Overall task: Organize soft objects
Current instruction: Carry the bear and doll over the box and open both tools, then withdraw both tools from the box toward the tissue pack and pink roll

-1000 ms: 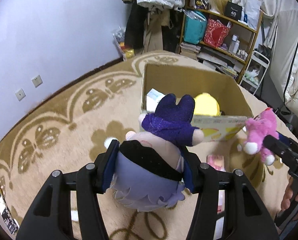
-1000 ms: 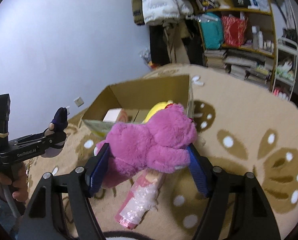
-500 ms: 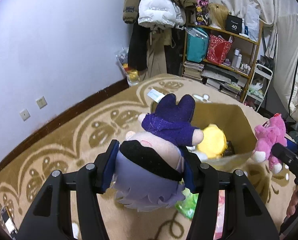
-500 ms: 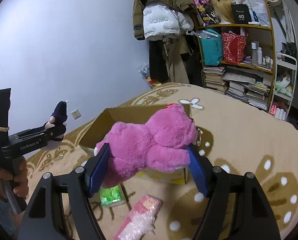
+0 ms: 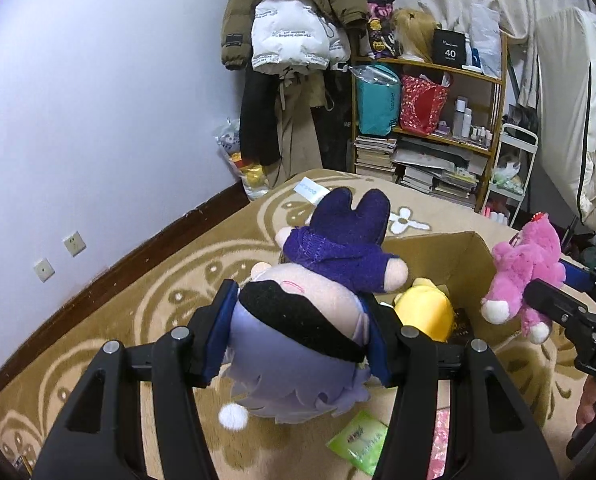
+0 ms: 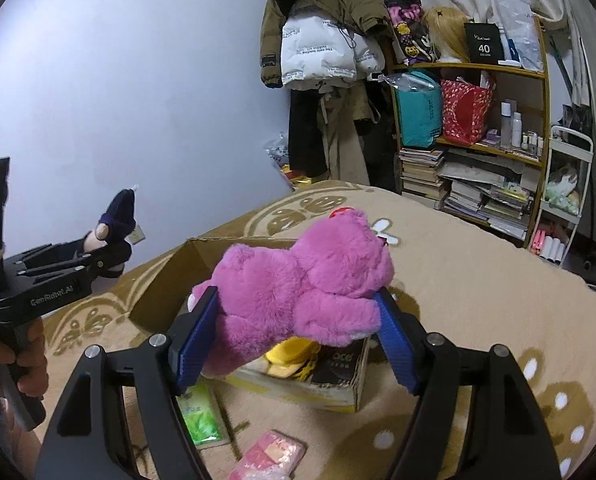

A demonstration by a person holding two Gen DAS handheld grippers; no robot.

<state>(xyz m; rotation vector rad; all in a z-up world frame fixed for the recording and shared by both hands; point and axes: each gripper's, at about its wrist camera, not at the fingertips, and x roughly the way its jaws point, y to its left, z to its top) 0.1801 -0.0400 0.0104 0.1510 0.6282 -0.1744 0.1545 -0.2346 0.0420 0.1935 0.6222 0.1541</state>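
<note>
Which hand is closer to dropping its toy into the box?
Probably the right. Its hand-held gripper holds the pink bear right over the open box. The left one holds the purple doll at the box's near-left edge.

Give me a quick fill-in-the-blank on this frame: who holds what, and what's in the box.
1. The left gripper is shut on the doll in the ______ hoodie.
2. The right gripper holds a ______ plush bear.
3. Inside the cardboard box lies a ______ plush.
4. The green packet lies on the ______, outside the box.

Missing words: purple; pink; yellow; carpet
</note>
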